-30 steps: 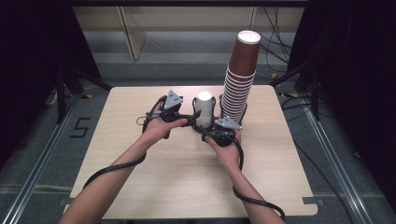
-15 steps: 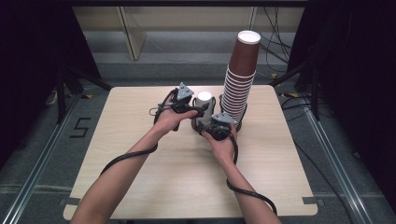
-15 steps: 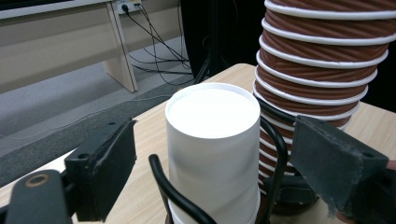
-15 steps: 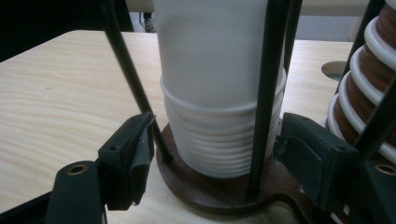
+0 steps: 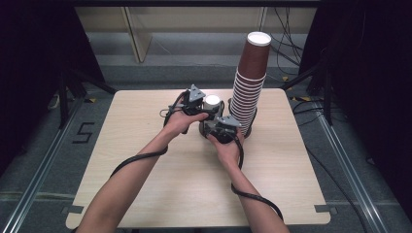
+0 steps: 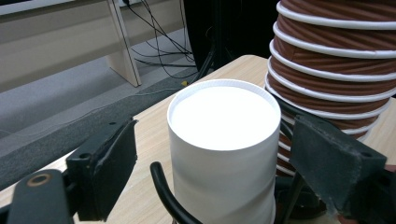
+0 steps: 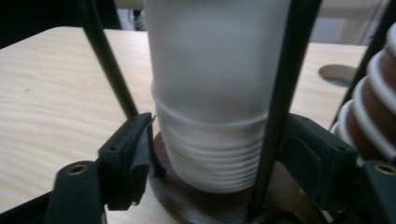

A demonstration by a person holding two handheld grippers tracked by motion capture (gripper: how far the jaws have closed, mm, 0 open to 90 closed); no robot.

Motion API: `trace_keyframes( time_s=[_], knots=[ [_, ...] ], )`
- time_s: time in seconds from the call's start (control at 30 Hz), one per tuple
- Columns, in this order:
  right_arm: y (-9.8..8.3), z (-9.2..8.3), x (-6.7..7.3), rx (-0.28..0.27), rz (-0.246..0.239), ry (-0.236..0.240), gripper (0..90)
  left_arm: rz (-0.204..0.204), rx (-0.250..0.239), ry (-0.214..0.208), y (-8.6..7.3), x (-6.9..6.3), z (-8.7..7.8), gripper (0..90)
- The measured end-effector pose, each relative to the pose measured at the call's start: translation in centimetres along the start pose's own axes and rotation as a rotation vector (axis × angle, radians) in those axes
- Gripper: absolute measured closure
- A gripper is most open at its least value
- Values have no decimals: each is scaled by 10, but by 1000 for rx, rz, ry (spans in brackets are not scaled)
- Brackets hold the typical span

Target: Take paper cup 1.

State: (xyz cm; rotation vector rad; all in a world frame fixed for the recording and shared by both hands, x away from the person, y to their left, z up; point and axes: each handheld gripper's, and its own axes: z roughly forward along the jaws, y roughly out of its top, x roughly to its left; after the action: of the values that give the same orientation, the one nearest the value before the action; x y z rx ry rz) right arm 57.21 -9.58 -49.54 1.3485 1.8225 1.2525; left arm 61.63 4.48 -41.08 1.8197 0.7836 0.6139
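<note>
A stack of white cups (image 5: 212,100) stands upside down in a black wire holder on a brown disc (image 7: 187,205), mid-table. My left gripper (image 5: 208,108) reaches in from the left around the top cup (image 6: 224,140). Its jaws have been closing, and the pads (image 6: 112,168) still stand a little off the cup's sides. My right gripper (image 5: 215,119) comes from the near side, low on the stack (image 7: 210,154). Its jaws (image 7: 222,126) have just closed a bit further, and the pads (image 7: 135,149) lie against the holder's rods on either side of the stacked rims.
A tall stack of brown cups (image 5: 250,87) rises just right of the white one, close to my right hand. The wooden table (image 5: 145,194) has a round hole (image 7: 338,74) near its far edge. Cables trail from both grippers; a shelf leg (image 6: 123,42) stands beyond.
Both hands have shifted right and slightly away from me. The left gripper has come in around the top white cup with narrower jaws. The right gripper sits closer against the lower stack.
</note>
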Motion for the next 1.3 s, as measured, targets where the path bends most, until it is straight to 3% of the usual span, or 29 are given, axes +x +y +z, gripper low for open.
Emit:
trace_keyframes(
  time_s=[0.17,0.2,0.3,0.4,0.43,0.5,0.53,0.57,0.83,1.03,1.07,1.13,1.2,1.23,1.27,1.3],
  knots=[
    [-2,4,1,-3,-11,-11,280,5,3,-1,0,-1,2,143],
    [-1,3,2,23,-16,-24,279,3,5,-1,0,-1,2,143],
    [-2,6,1,-4,-36,-31,276,5,5,-2,0,-1,3,143],
    [-3,8,4,-6,-13,-29,264,3,6,-2,0,-1,4,143],
    [-3,9,6,-23,15,-30,263,5,9,-2,0,-1,4,144],
    [-4,10,6,-31,9,-36,264,8,10,-2,0,-1,4,144],
    [-3,9,5,-8,-37,-59,266,6,3,-7,0,-1,5,144],
    [-3,9,5,-8,-37,-59,266,6,3,-7,0,-1,5,144],
    [-4,11,6,-30,7,-46,270,11,10,-9,0,0,8,150],
    [-4,11,5,-27,12,-40,273,5,6,-29,1,-1,11,152],
    [-3,11,4,-28,-17,-44,274,7,4,-30,1,-1,11,152],
    [-4,11,5,-30,18,-43,274,7,-1,-36,1,-1,11,156],
    [-3,11,5,-27,-5,-47,274,-11,-11,-48,1,0,11,166],
    [-4,11,6,-31,19,-42,273,-18,-14,-53,0,0,11,169],
    [-3,11,4,-28,-5,-45,274,-28,-14,-56,0,0,11,172],
    [-4,11,5,-31,18,-42,274,-28,-12,-58,-1,0,11,174]
  ],
)
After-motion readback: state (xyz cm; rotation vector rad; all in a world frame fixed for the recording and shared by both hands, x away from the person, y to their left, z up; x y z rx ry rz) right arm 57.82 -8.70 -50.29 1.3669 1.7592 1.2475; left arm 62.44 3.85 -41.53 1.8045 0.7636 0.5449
